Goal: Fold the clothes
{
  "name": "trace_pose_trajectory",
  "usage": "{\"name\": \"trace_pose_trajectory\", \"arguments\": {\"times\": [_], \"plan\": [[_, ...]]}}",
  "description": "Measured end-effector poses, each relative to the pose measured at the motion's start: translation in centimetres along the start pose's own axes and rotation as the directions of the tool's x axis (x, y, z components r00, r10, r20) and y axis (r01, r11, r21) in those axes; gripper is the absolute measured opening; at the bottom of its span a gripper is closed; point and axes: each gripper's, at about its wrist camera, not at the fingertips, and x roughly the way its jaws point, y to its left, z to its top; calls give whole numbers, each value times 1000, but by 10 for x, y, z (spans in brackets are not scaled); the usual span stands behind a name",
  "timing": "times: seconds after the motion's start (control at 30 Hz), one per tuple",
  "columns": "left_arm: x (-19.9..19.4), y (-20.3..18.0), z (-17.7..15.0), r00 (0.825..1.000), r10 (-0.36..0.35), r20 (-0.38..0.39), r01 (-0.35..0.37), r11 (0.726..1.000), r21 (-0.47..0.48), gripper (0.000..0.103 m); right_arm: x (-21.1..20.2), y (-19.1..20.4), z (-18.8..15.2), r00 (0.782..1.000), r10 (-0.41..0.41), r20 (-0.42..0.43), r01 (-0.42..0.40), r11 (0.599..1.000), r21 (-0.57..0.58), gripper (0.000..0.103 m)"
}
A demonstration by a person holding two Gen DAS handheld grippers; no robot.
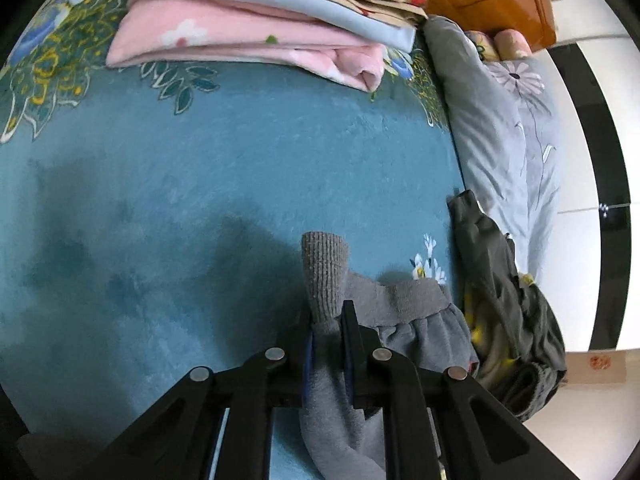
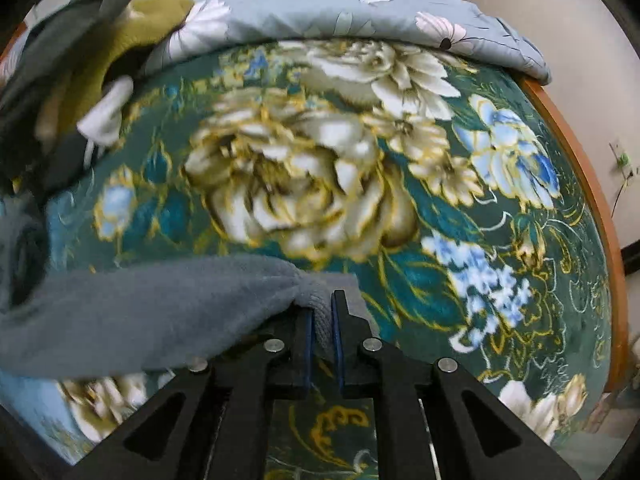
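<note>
Teal floral blanket [image 1: 200, 184]; left hand-held gripper [image 1: 329, 320] and right hand-held gripper [image 2: 321, 312] narrow, each pinching grey garment [image 1: 400, 320].

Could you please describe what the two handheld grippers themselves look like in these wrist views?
Both the left gripper and right gripper are matte black, with angular linkage arms joined by round silver pins. Each has two slim fingers lined with blue pads. No cables, markings or sleeves are visible.

a bed with an orange wooden frame [image 2: 576, 168] carries a teal floral blanket [image 1: 224, 168]. on the blanket lie a stack of folded blankets [image 1: 260, 28], a grey sweater [image 1: 404, 308], a grey-blue flowered quilt [image 1: 504, 136] and a heap of dark and olive clothes [image 1: 508, 300].
</note>
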Motion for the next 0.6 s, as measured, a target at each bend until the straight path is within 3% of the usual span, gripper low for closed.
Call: {"name": "trace_pose_trajectory", "arguments": {"times": [0.07, 0.1, 0.27, 0.37, 0.4, 0.47, 0.53, 0.6], "plan": [[-2, 3, 0, 1000, 3, 4, -3, 1000, -8, 13, -7, -3, -5, 1000, -8, -20, 7, 999, -32, 29], [-1, 1, -1, 1000, 5, 9, -5, 1000, -7, 13, -11, -6, -7, 1000, -15, -28, 13, 998, -53, 32], [1, -2, -2, 1000, 9, 21, -9, 1000, -11, 13, -46, -35, -10, 998, -57, -5, 57, 997, -53, 35], [2, -2, -2, 1000, 2, 19, -2, 1000, -19, 13, -56, -42, 2, 998, 52, 41, -56, 994, 93, 40], [1, -1, -2, 1000, -1, 17, 2, 1000, -20, 13, -48, -40, 7, 991, 133, 25, -135, 977, 164, 42], [0, 0, -2, 1000, -8, 15, 9, 1000, -22, 13, -25, -34, 17, 953, 304, -5, -286, 902, 323, 42], [-2, 2, -2, 1000, -15, 12, 15, 1000, -25, 13, -1, -23, 26, 929, 369, -33, -318, 841, 438, 43], [-3, 3, -2, 1000, -26, 10, 26, 999, -30, 13, 24, -14, 34, 925, 368, -90, -270, 807, 525, 46]]}}
